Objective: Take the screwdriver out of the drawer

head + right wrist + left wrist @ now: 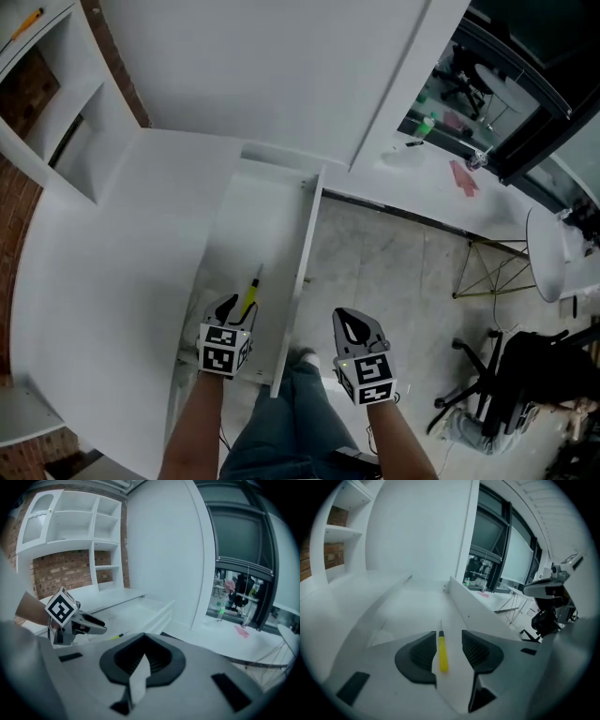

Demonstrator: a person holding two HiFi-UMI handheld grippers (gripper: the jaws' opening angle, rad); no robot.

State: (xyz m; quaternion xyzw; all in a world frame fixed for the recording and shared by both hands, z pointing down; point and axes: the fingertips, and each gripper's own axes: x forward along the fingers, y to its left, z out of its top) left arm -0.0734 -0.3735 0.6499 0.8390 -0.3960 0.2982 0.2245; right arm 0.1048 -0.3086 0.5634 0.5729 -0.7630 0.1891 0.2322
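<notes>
A white drawer stands pulled open under the white counter. On its floor lies the screwdriver, yellow handle toward me, thin shaft pointing to the back. My left gripper reaches down into the drawer and is open. In the left gripper view the yellow handle lies between the two dark pads with a gap on each side. My right gripper hangs outside the drawer, to its right above the floor, with its jaws shut and nothing in them. The right gripper view shows its closed jaw tips and the left gripper beyond.
The drawer's right wall rises close beside the left jaws. White shelves stand at the far left. A white table with small items, a wire stool frame and a black office chair are to the right. My jeans-clad legs are below.
</notes>
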